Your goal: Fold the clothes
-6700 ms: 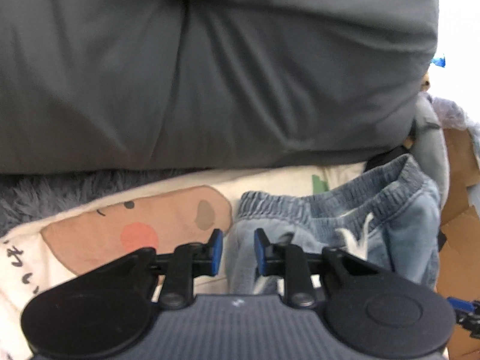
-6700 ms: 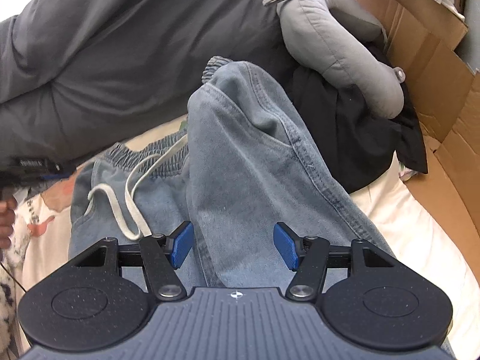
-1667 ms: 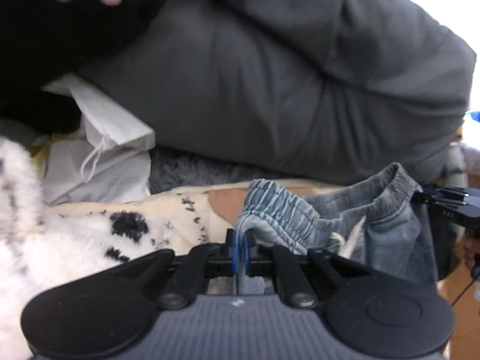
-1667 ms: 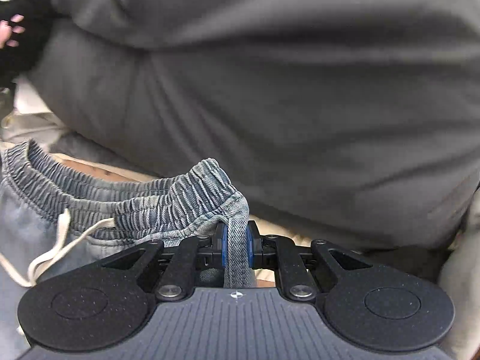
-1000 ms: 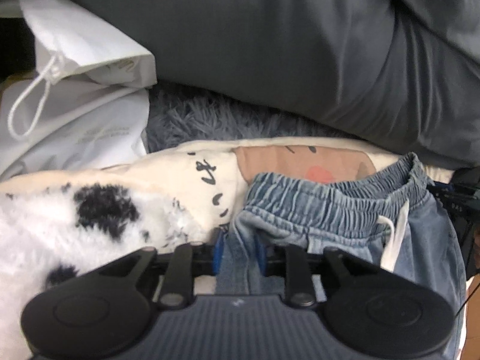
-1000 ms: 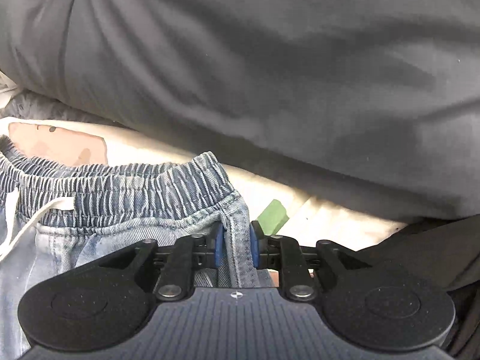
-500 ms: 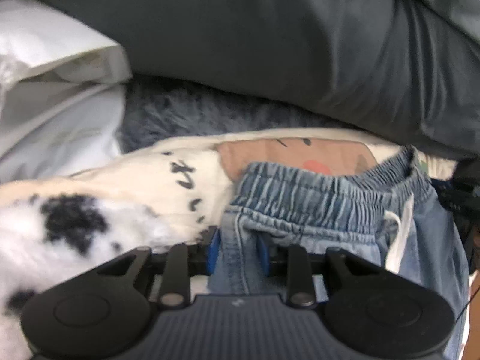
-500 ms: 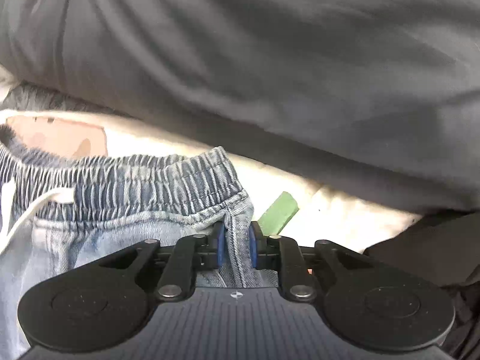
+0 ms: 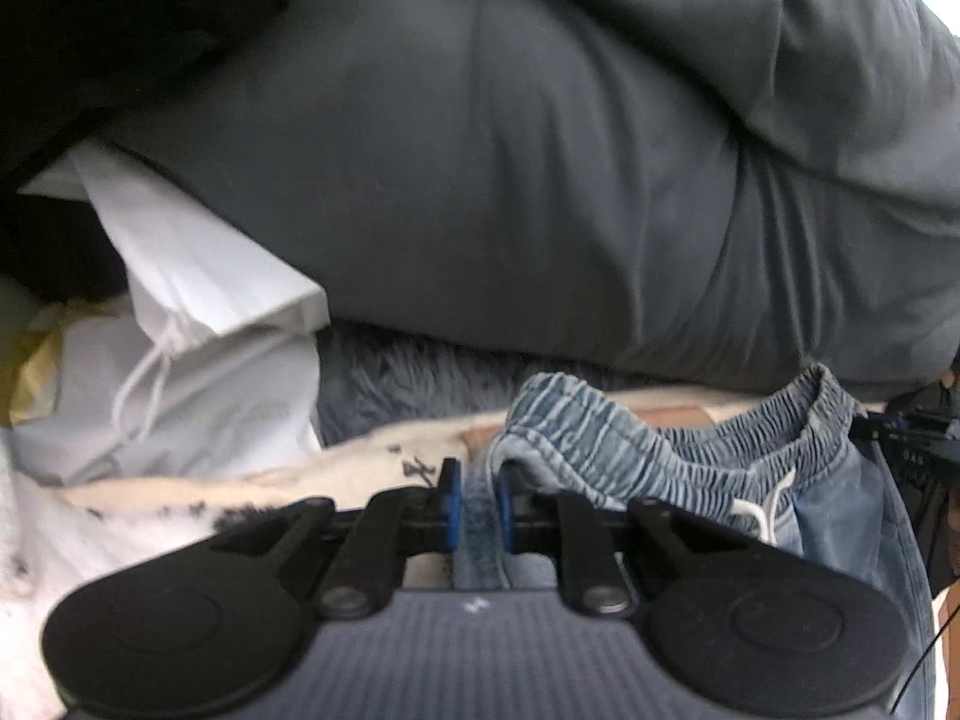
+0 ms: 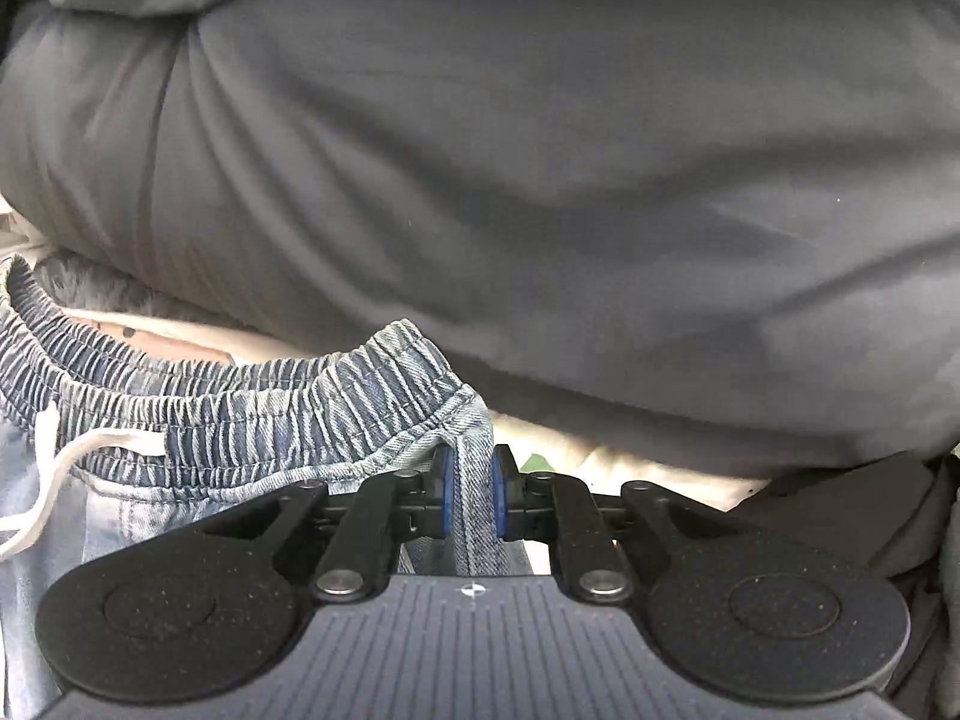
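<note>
Jeans [image 9: 690, 462] — waistband corners pinched, one in left tongs [image 9: 477, 504], one in right tongs [image 10: 471, 495], apparently to hold the waist taut for folding.

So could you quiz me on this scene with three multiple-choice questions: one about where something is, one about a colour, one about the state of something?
1. Where does the white paper bag lie in the left wrist view?
A. left of the jeans
B. on top of the jeans
C. between the jaws

2. What colour is the drawstring at the waistband of the jeans?
A. red
B. white
C. black

3. What is the left gripper doing?
A. hanging wide open over nothing
B. clamped on the paper bag
C. clamped on denim at one end of the waistband

Answers: 1 A, the bag sits at the far left, apart from the denim. 2 B, the cord shows white against the blue. 3 C, a strip of denim is pinched between the blue pads.
</note>
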A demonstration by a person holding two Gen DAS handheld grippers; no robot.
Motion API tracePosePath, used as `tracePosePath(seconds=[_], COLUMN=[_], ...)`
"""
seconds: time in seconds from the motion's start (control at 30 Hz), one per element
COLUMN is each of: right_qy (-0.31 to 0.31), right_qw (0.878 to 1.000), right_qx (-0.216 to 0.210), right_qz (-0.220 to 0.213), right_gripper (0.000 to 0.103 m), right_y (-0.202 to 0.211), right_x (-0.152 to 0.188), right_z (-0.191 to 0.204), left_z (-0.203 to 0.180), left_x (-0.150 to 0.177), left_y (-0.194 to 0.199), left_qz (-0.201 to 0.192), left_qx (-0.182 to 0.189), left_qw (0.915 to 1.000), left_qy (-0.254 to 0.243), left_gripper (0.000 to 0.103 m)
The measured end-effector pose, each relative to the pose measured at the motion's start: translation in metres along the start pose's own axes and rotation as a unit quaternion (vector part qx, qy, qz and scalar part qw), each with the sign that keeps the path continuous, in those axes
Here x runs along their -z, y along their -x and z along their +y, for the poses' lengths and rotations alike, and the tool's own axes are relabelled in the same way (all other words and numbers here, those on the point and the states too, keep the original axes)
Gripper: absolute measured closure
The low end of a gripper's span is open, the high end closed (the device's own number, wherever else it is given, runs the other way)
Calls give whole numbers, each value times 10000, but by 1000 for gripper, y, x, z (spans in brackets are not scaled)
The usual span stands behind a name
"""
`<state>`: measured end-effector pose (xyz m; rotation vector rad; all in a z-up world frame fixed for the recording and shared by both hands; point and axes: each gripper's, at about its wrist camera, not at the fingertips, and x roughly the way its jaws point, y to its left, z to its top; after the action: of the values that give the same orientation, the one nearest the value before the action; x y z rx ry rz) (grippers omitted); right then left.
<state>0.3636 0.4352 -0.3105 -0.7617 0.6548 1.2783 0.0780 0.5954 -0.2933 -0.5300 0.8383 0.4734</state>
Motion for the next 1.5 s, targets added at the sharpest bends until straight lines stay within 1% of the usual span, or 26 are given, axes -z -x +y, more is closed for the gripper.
tracePosePath(seconds=[0.07, 0.17, 0.43, 0.47, 0.5, 0.57, 0.63, 0.67, 0.7, 0.77, 0.83, 1.03, 1.1, 1.17, 1.27, 1.33, 1.37, 1.4, 1.43, 1.47, 1.5], right_qy=[-70, -90, -210, -196, -182, -157, -164, -217, -255, -233, -291, -92, -87, -83, -51, 20, 57, 101, 139, 176, 201], right_qw=[10000, 9999, 9996, 9996, 9997, 9997, 9991, 9984, 9975, 9977, 9979, 9994, 9997, 9999, 9996, 9989, 9984, 9980, 9977, 9976, 9976], right_qx=[-34, -25, 67, 101, 136, 202, 228, 208, 204, 301, 303, 259, 209, 133, -272, -470, -561, -615, -643, -643, -641], right_qz=[-30, -67, -198, -158, -117, -13, 310, 485, 625, 556, 501, 220, 111, 4, -36, 13, 41, 87, 136, 163, 191], right_gripper=[91, 91, 91, 91, 91, 91, 91, 90, 87, 80, 80, 78, 78, 78, 78, 78, 78, 77, 70, 66, 59], right_y=[-1, -3, -9, -12, -16, -24, -46, -55, -62, -59, -51, -19, -11, -2, -1, -3, -7, -21, -26, -32, -37], right_x=[-3, -9, -25, -25, -26, -25, -18, -14, -11, -10, -12, -21, -23, -24, -18, -13, -11, -11, -9, -5, -1], right_z=[2, 9, 10, 10, 11, 11, 11, 11, 11, 11, 10, 14, 16, 18, 31, 41, 50, 72, 79, 83, 85], left_z=[5, 10, 8, 8, 8, 11, 13, 13, 11, 5, 0, -2, -5, -12, -26, -35, -40, -45, -51, -55, -58], left_x=[-6, -10, -24, -25, -26, -22, -16, -15, -16, -20, -22, -23, -23, -24, -22, -20, -18, -15, -12, -9, -6], left_y=[0, -4, -1, -3, -7, -28, -53, -59, -60, -56, -50, -20, -10, -3, 2, -8, -13, -17, -22, -27, -34], left_qz=[-76, -22, -211, -205, -152, 190, 555, 633, 633, 622, 605, 415, 357, 292, 258, 343, 408, 483, 557, 636, 698], left_qx=[-74, -114, -140, -153, -173, -233, -340, -377, -415, -491, -550, -679, -631, -497, -267, -11, 78, 123, 169, 193, 165], left_qw=[9999, 9996, 9994, 9994, 9994, 9989, 9970, 9963, 9961, 9961, 9962, 9966, 9970, 9982, 9993, 9994, 9990, 9985, 9978, 9970, 9965], left_qy=[83, 277, 231, 237, 264, 365, 410, 444, 459, 379, 294, 231, 259, 163, -13, -81, -141, -225, -309, -385, -424], left_gripper=[98, 98, 98, 98, 98, 98, 96, 93, 90, 88, 88, 88, 88, 88, 88, 88, 88, 88, 88, 88, 88])
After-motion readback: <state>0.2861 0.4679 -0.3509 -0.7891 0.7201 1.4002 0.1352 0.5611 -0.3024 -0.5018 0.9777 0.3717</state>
